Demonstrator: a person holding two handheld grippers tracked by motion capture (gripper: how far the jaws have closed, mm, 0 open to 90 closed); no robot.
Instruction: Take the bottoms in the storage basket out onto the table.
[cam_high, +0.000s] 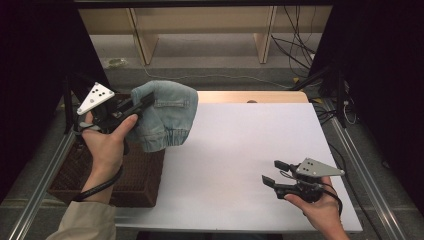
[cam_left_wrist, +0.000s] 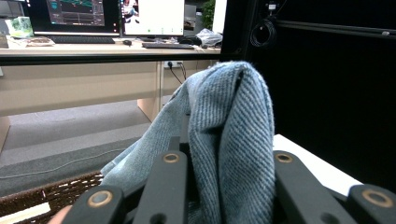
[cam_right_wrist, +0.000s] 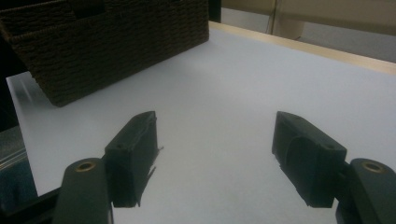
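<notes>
My left tongs (cam_high: 145, 100) are clamped on a bundle of pale blue denim cloth (cam_high: 165, 115), lifted clear above the wicker basket (cam_high: 135, 180) at the left edge of the tabletop (cam_high: 240, 150). In the left gripper view the denim (cam_left_wrist: 229, 140) is pinched between the jaws; its diagonal twill weave is coarse and it drapes in a soft rounded fold over the top. A stitched pocket and a gathered elastic hem show on the hanging part in the high view. The basket is dark brown, tightly woven, rectangular (cam_right_wrist: 107, 51). The tabletop is smooth matte white with a light wood strip along the far edge. My right tongs (cam_high: 275, 172) hang low over the bare white surface near the right front corner, jaws spread wide, holding nothing (cam_right_wrist: 215, 158)
</notes>
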